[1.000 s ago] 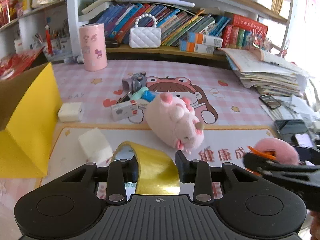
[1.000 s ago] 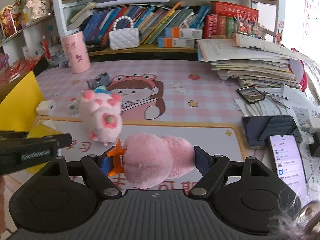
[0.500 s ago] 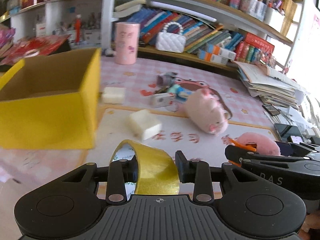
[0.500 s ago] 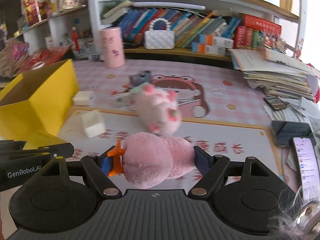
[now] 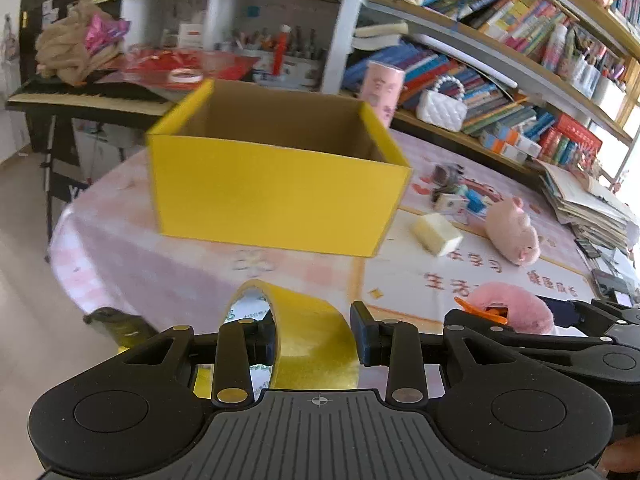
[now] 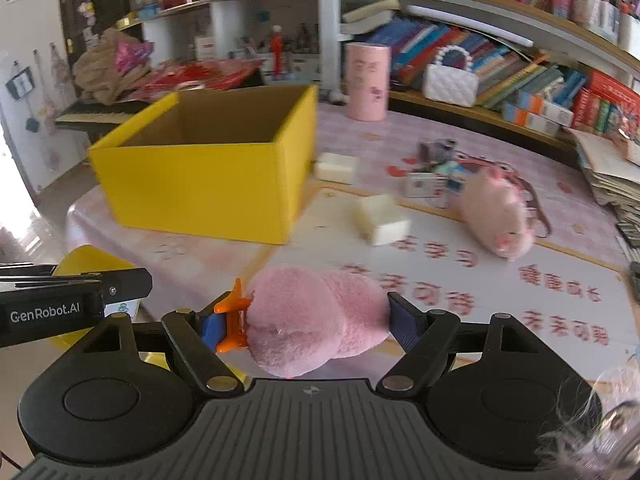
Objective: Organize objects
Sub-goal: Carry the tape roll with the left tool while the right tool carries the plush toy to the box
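My left gripper [image 5: 314, 338] is shut on a roll of yellow tape [image 5: 308, 340], carried above the near edge of the table. My right gripper [image 6: 304, 322] is shut on a fluffy pink plush [image 6: 316, 320] with an orange clip at its left side; that plush [image 5: 516, 312] also shows at the right of the left wrist view. An open yellow cardboard box [image 5: 276, 184] stands straight ahead of the left gripper, and the box [image 6: 208, 172] lies ahead and to the left in the right wrist view. Its inside looks bare brown.
A pink pig plush [image 6: 500, 216], two white blocks [image 6: 382, 220] [image 6: 336, 166], and a cluster of small items [image 6: 434, 168] lie on the patterned mat right of the box. A pink cylinder [image 6: 366, 80], a white bag [image 6: 450, 80], book shelves and stacked papers line the back.
Both grippers have swept left along the table with their loads. The yellow box, at the left edge before, now stands in front of them; the pig plush has slid to the right.
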`<state>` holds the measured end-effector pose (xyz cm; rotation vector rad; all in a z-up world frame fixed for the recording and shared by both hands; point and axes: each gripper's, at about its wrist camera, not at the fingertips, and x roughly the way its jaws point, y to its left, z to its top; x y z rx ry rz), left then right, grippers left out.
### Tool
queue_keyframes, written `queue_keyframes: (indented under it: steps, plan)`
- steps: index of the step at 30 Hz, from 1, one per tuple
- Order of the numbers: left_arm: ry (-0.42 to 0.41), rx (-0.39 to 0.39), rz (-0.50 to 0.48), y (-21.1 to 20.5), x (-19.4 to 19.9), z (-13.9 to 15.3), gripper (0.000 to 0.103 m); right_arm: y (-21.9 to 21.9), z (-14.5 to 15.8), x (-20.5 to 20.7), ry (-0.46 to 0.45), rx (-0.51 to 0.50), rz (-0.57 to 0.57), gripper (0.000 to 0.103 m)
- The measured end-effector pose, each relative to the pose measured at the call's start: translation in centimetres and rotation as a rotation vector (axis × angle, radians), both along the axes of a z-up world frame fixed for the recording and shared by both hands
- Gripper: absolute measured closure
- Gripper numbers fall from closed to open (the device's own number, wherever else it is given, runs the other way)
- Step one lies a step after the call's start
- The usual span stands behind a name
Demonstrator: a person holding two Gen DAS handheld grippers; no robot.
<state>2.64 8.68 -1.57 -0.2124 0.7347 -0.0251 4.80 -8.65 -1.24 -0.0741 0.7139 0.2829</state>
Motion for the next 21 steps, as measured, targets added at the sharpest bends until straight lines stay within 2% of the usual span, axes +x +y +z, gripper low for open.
queue_keyframes:
  steps: [10, 21]
  plan:
    - [-0.04, 0.012, 0.021, 5.2, -3.5, 0.6, 0.07, 6.2, 0.0, -3.4, -0.016, 0.022, 0.04, 0.026]
    - [-0.081, -0.017, 0.021, 7.3, -4.7, 1.4, 0.07, 9.0, 0.7, -5.1, -0.032, 0.002, 0.059, 0.025]
